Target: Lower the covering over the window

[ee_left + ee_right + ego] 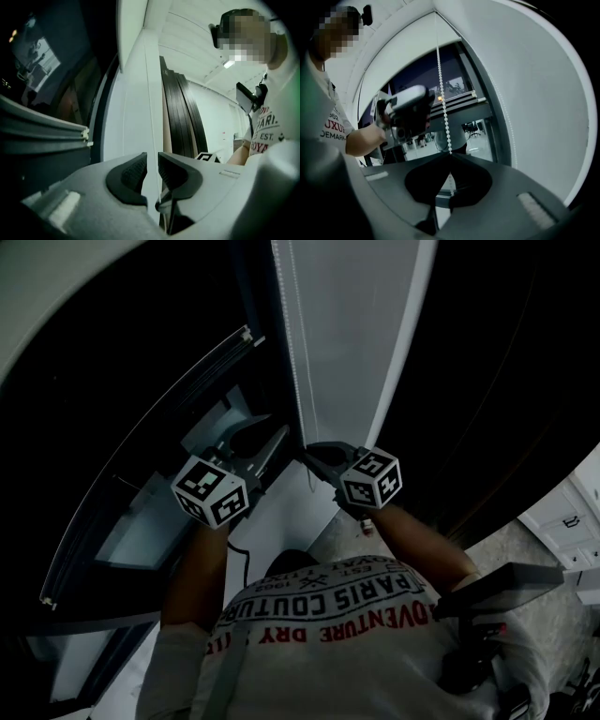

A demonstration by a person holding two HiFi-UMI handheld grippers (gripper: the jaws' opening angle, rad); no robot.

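Right gripper (450, 158) is clenched hard, jaws pressed together on the bead chain (442, 84), which hangs straight down from the top corner of the window (454, 79) and disappears between the black pads. Over on the other side the left gripper (152, 171) is released: its ribbed pads stand apart with clear daylight between them, and a thin white strand (150, 117) runs down through that gap, touching neither pad. The head view shows both grippers raised side by side, nearly tip to tip, at the foot of a white upright panel (347, 334), with the chain running along that panel's left edge. The covering (408, 51) seems to be the pale sheet at the top of the window in the right gripper view, and dark glass with reflections lies bare below it. A grey bar with a white end cap (86, 136) crosses the glass to the left of the left gripper; whether it belongs to the covering can't be told.
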